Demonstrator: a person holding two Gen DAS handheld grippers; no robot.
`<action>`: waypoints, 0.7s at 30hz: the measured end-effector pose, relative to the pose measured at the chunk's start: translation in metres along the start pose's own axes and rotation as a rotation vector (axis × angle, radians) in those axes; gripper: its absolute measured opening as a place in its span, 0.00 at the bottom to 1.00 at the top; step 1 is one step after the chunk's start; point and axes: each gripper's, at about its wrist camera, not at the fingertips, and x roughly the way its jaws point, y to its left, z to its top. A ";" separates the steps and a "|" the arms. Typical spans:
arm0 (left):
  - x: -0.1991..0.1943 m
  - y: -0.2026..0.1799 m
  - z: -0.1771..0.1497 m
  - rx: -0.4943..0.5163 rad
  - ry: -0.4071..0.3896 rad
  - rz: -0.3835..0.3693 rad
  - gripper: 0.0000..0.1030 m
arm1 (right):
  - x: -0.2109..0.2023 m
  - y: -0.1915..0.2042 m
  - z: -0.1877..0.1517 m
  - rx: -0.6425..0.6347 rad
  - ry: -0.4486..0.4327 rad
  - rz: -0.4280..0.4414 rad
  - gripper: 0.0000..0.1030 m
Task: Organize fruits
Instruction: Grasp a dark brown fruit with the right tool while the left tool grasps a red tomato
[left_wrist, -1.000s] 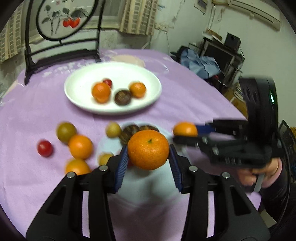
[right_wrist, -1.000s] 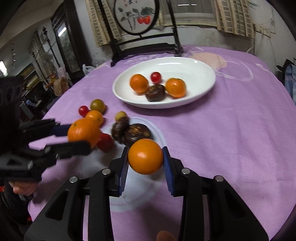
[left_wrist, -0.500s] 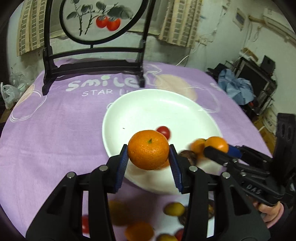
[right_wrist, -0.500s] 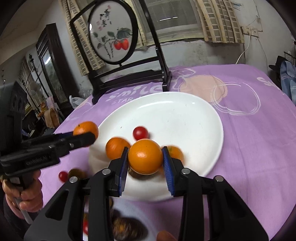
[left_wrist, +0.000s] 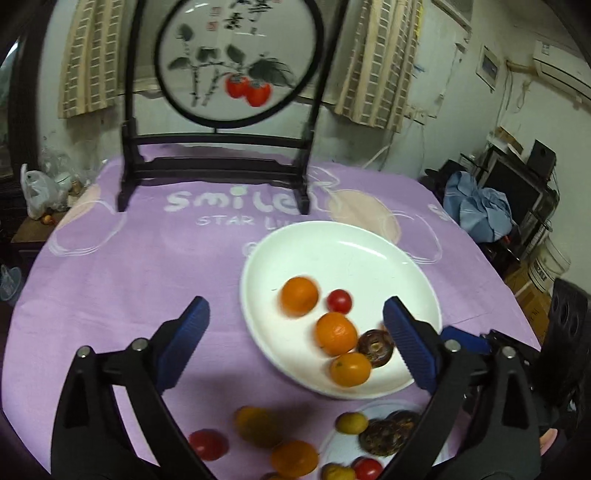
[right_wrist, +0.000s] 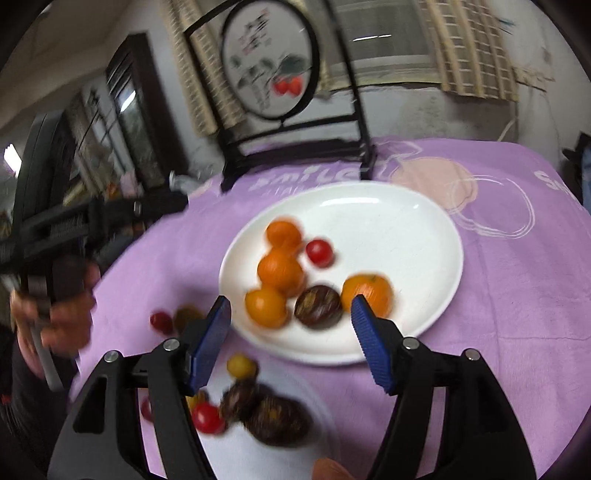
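A white plate (left_wrist: 369, 251) (right_wrist: 406, 229) lies on the purple tablecloth. It holds several oranges (left_wrist: 299, 296) (right_wrist: 280, 271), a red cherry tomato (left_wrist: 339, 301) (right_wrist: 319, 252) and a dark brown fruit (left_wrist: 376, 348) (right_wrist: 317, 306). My left gripper (left_wrist: 295, 332) is open and empty above the plate's left edge. My right gripper (right_wrist: 291, 332) is open and empty above the plate's near edge. It shows at the right edge of the left wrist view (left_wrist: 480, 343). The left gripper shows blurred at the left of the right wrist view (right_wrist: 96, 218).
Loose oranges (left_wrist: 293, 458), cherry tomatoes (left_wrist: 207, 445) (right_wrist: 207, 417) and dark fruits (right_wrist: 273, 417) lie near a pale round patch (right_wrist: 288, 454) in front. A black-framed round screen (left_wrist: 236, 62) stands at the table's far side. Clutter and a monitor (left_wrist: 517, 192) sit right.
Both grippers have opened and let go of their oranges, which now lie in the plate. Both grippers have drawn back a little from the plate.
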 end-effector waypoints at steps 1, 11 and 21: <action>-0.002 0.006 -0.002 -0.004 0.005 0.016 0.94 | 0.001 0.004 -0.006 -0.028 0.020 -0.005 0.66; -0.022 0.091 -0.031 -0.240 0.012 0.085 0.94 | -0.001 0.012 -0.024 -0.114 0.141 0.059 0.66; -0.029 0.104 -0.052 -0.241 0.042 0.118 0.94 | 0.004 0.033 -0.054 -0.349 0.234 -0.013 0.66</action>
